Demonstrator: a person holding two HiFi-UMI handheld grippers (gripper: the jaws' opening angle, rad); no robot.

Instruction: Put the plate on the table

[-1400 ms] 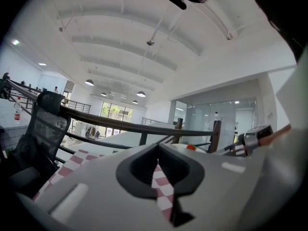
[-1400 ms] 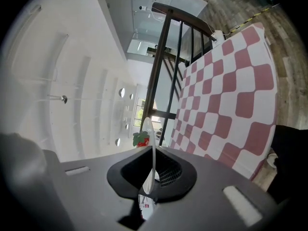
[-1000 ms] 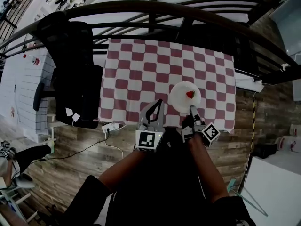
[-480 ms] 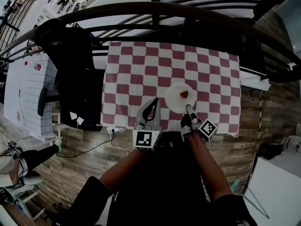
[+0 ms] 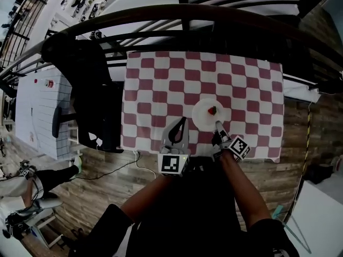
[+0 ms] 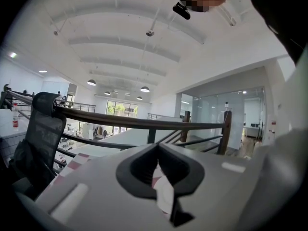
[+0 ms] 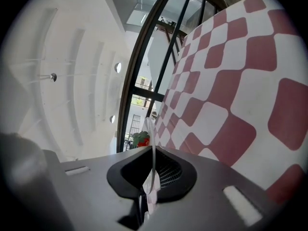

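holding the plate (image 5: 205, 116) by its near rim in the right gripper (image 5: 216, 125), clamped shut on it, with the rim seen edge-on between the pads. closed on nothing with the left gripper (image 5: 182, 123), just to the left of the right one, tips over the near edge of the worktop (image 5: 161, 84). reaching ahead of the right gripper with the plate, over the checked worktop, a strawberry (image 5: 213, 110) on it past the held rim. cannot tell whether resting on the worktop or just above it. farther ahead of both grippers, only bare worktop, then a rail (image 5: 177, 12).

looks like the setting-down step, nearly done: over the worktop, not yet let go. next, calls for easing down level until flat, then opening the right gripper and drawing straight back toward the near edge, without dragging the plate or tipping the strawberry. no need for the left gripper; best held clear.
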